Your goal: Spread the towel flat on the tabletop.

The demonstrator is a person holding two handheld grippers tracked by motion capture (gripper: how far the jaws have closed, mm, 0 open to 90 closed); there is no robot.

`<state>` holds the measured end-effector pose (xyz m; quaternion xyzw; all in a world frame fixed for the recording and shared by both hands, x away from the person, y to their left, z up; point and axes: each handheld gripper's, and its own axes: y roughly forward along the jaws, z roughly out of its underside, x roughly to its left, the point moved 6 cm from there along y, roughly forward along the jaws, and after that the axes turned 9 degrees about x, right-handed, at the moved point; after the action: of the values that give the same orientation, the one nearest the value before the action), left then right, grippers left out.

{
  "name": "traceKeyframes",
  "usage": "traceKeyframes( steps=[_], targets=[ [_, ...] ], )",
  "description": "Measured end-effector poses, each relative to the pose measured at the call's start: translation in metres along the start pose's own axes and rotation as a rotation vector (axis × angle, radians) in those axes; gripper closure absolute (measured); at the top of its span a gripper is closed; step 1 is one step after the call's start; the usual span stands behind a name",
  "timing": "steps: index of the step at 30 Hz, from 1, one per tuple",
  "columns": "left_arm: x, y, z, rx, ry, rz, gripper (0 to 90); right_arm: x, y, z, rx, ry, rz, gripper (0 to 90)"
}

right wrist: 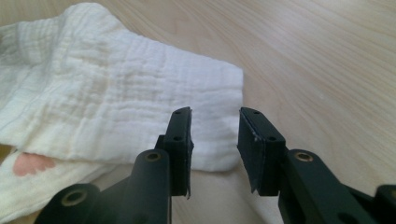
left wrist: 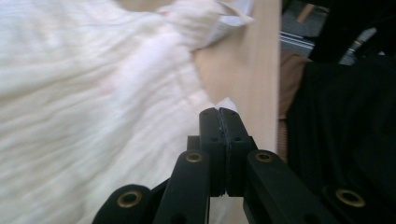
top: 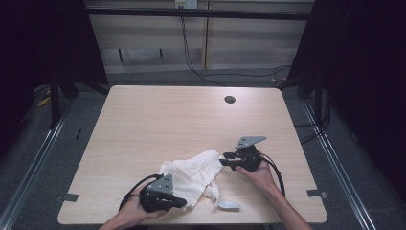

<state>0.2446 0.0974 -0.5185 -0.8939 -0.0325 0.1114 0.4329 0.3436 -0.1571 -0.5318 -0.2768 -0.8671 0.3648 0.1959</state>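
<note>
A crumpled white cloth lies on the wooden table near its front edge. My left gripper sits at the cloth's front edge. In the left gripper view the jaws are pressed together, with a small bit of the cloth poking out past their tips. My right gripper is at the cloth's right corner. Its jaws stand apart just above that corner of the cloth, not pressing on it. A pale spoon lies by the front edge, its handle partly under the cloth.
A round cable hole sits in the table's far right part. The table's front edge runs close beside the left gripper. A pink mark shows on a lower fold of the cloth. Cables hang behind the table.
</note>
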Motion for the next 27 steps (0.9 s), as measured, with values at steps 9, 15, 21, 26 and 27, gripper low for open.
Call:
traceKeyframes(
  steps=[9,15,21,26,27],
  targets=[
    [0.028,-0.04,0.026,-0.098,-0.113,-0.08,89.6,0.009,0.0,0.005,0.017,-0.047,-0.049,61.9],
    [0.044,-0.048,0.027,-0.149,-0.164,-0.098,89.6,0.028,0.002,0.012,0.063,-0.131,-0.105,61.7],
    [0.056,-0.056,0.031,-0.187,-0.206,-0.121,89.6,0.03,0.007,0.016,0.084,-0.175,-0.099,57.9],
    [0.062,-0.065,0.036,-0.221,-0.234,-0.132,89.6,0.034,0.009,0.018,0.065,-0.226,-0.026,62.0],
    [0.063,-0.066,0.037,-0.219,-0.237,-0.136,89.7,0.033,0.01,0.018,0.056,-0.22,-0.028,63.5]
  ],
)
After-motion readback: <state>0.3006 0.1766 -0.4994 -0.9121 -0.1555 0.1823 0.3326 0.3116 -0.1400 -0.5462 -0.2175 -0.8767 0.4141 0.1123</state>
